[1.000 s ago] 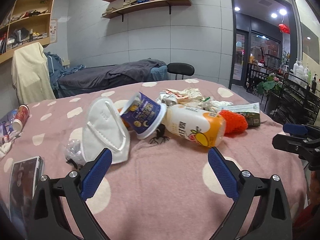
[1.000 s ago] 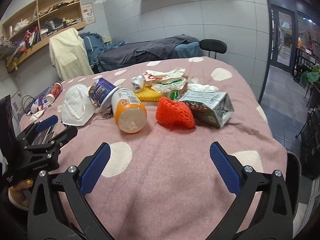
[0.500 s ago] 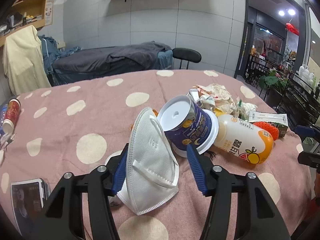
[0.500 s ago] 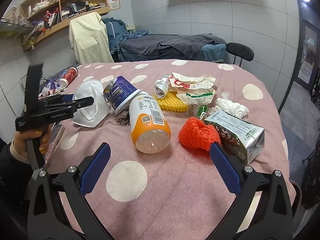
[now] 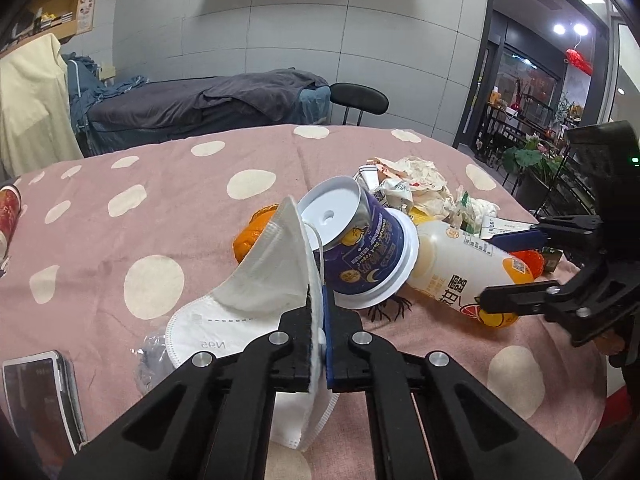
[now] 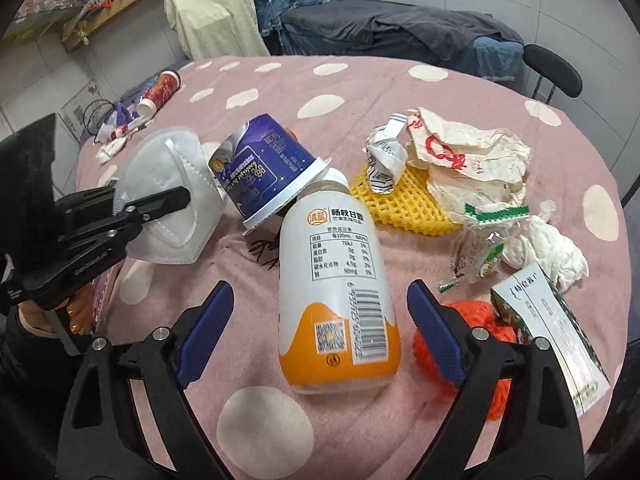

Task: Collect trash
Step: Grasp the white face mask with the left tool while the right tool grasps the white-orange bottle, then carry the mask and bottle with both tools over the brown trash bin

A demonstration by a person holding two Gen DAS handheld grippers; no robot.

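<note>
The left tool (image 5: 319,320) pinched the mask (image 5: 256,280); the right tool's (image 6: 320,320) jaws, closing, straddled the bottle (image 6: 336,280) without touching it.

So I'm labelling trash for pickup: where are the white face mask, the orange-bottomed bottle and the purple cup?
White face mask (image 5: 224,322): left wrist view, flat lower panel.
Orange-bottomed bottle (image 6: 336,264): right wrist view, white label area.
Purple cup (image 6: 256,160): right wrist view, printed side wall.
</note>
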